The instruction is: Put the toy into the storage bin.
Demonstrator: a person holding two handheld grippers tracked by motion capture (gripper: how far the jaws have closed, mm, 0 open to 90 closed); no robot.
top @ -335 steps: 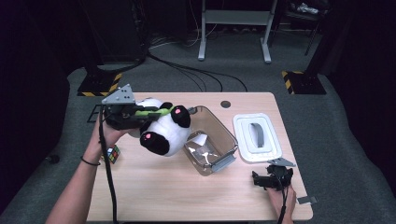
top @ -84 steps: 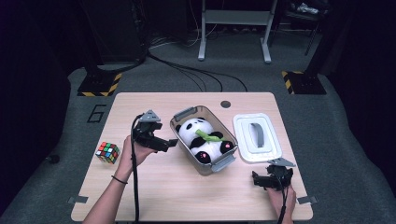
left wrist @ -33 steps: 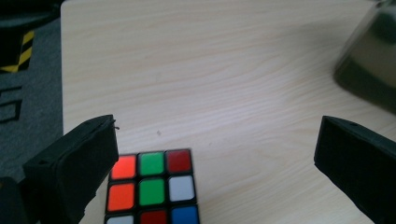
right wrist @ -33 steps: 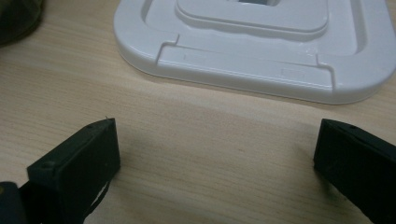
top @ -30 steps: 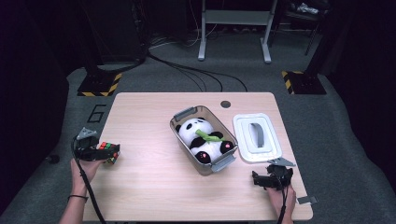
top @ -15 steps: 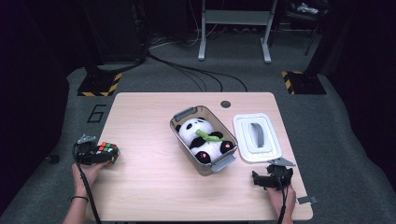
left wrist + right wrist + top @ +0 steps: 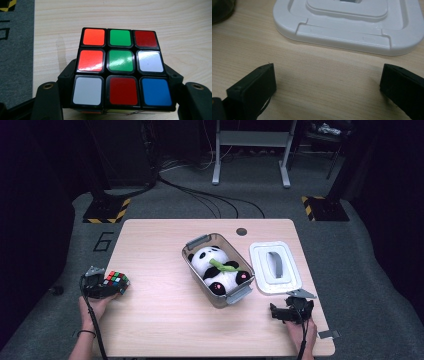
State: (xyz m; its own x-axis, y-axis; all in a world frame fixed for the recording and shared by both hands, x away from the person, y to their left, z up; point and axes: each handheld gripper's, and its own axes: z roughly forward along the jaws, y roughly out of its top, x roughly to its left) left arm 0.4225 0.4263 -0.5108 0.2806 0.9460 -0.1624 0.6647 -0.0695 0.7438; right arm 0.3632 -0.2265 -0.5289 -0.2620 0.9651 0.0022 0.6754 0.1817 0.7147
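A Rubik's cube point(image 7: 116, 280) lies near the table's left edge. My left gripper point(image 7: 106, 288) comes at it from the left. In the left gripper view the cube point(image 7: 120, 66) sits between the two black jaws of the left gripper point(image 7: 121, 73); they have just been closing and now lie against its two sides. A plush panda point(image 7: 215, 267) lies in the clear bin point(image 7: 199, 241) at mid-table. My right gripper point(image 7: 280, 312) rests at the front right, and in its own view the right gripper point(image 7: 327, 72) stands open over bare wood.
The bin's white lid point(image 7: 276, 267) lies flat to the right of the bin, just beyond the right gripper; its near rim shows as the lid point(image 7: 352, 22). The wooden table point(image 7: 160, 320) has bare surface in front of the bin. Cables run across the floor behind.
The panda went from my left gripper into the bin. The left gripper then moved to the table's left edge, sank onto the cube and drew its jaws in. The right gripper stayed put.
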